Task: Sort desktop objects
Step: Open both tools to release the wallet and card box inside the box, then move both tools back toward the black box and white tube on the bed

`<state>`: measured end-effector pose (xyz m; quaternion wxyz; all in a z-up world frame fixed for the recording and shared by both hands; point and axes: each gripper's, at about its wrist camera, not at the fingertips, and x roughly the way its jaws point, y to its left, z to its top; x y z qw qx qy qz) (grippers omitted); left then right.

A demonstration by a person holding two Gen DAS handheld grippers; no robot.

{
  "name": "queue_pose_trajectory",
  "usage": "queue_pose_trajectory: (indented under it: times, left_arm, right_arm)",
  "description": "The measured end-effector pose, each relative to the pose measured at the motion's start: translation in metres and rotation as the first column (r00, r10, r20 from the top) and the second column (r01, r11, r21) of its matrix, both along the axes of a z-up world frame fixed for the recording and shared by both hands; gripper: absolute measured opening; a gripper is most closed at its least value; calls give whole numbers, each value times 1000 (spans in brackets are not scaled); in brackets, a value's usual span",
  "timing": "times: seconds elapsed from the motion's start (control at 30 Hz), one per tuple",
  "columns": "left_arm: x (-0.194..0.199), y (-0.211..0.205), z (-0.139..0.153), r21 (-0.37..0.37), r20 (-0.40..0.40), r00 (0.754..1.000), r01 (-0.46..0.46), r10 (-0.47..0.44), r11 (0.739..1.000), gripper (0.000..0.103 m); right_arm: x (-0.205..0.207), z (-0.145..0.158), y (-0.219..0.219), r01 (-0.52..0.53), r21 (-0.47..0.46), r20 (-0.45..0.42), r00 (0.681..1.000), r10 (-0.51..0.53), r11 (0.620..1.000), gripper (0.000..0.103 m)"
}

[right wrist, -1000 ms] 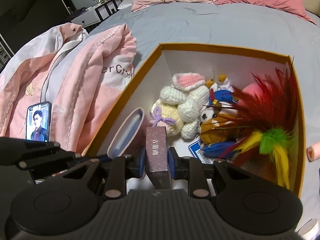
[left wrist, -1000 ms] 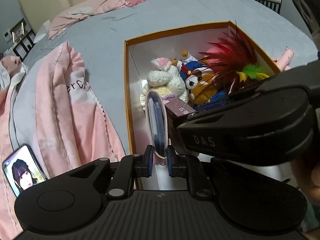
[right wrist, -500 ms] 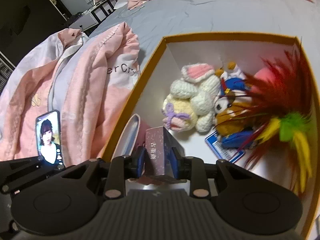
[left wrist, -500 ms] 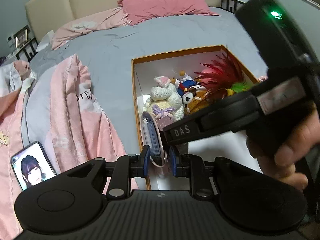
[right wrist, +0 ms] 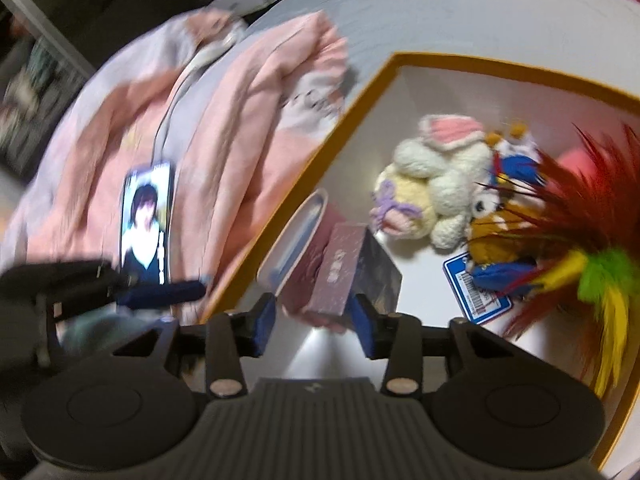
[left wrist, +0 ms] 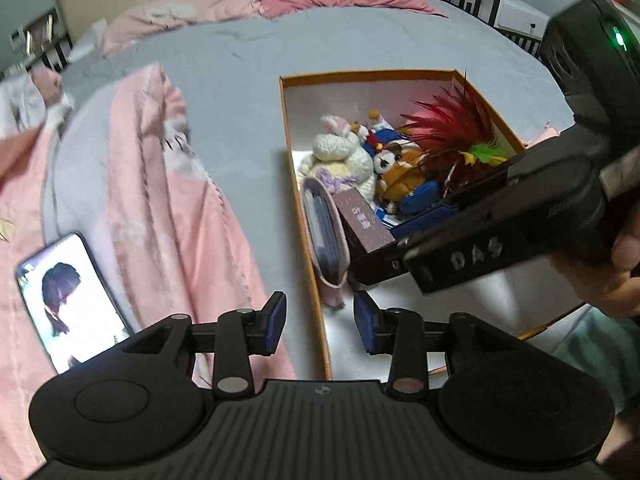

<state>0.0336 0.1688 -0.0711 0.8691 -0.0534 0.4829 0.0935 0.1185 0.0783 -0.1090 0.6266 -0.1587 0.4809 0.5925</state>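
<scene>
An orange-rimmed cardboard box (left wrist: 289, 148) (right wrist: 320, 152) stands on the grey bed. Inside, a pink pouch (left wrist: 326, 232) (right wrist: 298, 232) leans on its left wall, with a small purple carton (left wrist: 362, 220) (right wrist: 340, 272) against it. My left gripper (left wrist: 320, 322) hangs over the box's near left edge, its jaws opening with nothing between them, the pouch just ahead. My right gripper (right wrist: 314, 326) has jaws opening; the carton's lower end sits between the pads, which do not press on it. In the left wrist view the right gripper's body (left wrist: 500, 236) hides that end.
The box also holds a white knitted bunny (left wrist: 340, 148) (right wrist: 440, 168), a bear plush (left wrist: 400, 164), a red, yellow and green feather toy (left wrist: 452, 128) (right wrist: 580, 208) and a blue card (right wrist: 476, 292). A lit phone (left wrist: 68, 296) (right wrist: 146, 220) lies on pink bedding (left wrist: 160, 200) to the left.
Both grippers' jaws have spread apart. The left one let go of the pouch and drew back from the box. The right one released the carton, which now rests tilted in the box.
</scene>
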Motion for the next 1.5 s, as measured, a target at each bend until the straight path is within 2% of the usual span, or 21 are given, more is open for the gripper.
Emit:
queue_pose_trajectory:
  times: [0.1,0.23,0.33,0.5,0.77,0.93,1.2,1.37,1.5]
  left_arm:
    - [0,-2,-4,-19,-12,1000,17,-17,1000,43]
    - [0,-5,-9,1,-46,999,23,-23,1000,35]
    - [-2,-6,-9,-16,-54,998,45,-45,999,27]
    - [3,-13,-12,31,-74,995,66,-64,997,27]
    - [0,-13,-10,23,-70,996,63,-61,998,28]
    - [-6,-15,-3,30,-42,998,37,-36,999,28]
    - [-16,-38,24,97,52,998,14,-19,995,28]
    - [-16,-59,42,118,142,988,37,-53,992,28]
    - [-11,-78,48,84,211,972,90,-106,992,28]
  right_arm:
    - [-8,-5,5,-54,-40,90,994,58,998,48]
    - [-16,-14,14,-106,-57,119,987,112,993,48]
    - [-20,-16,19,-119,-52,137,983,125,991,46]
    - [-18,-18,24,-103,-37,169,980,107,994,44]
    - [-21,-17,25,-103,-40,214,971,110,994,45]
    - [-20,-13,21,-93,-28,203,974,97,995,47]
    - [-22,8,-2,-60,5,243,968,57,998,51]
    - [-19,31,-40,-13,84,275,961,-10,996,51]
    - [-9,49,-91,75,194,279,952,-128,978,51]
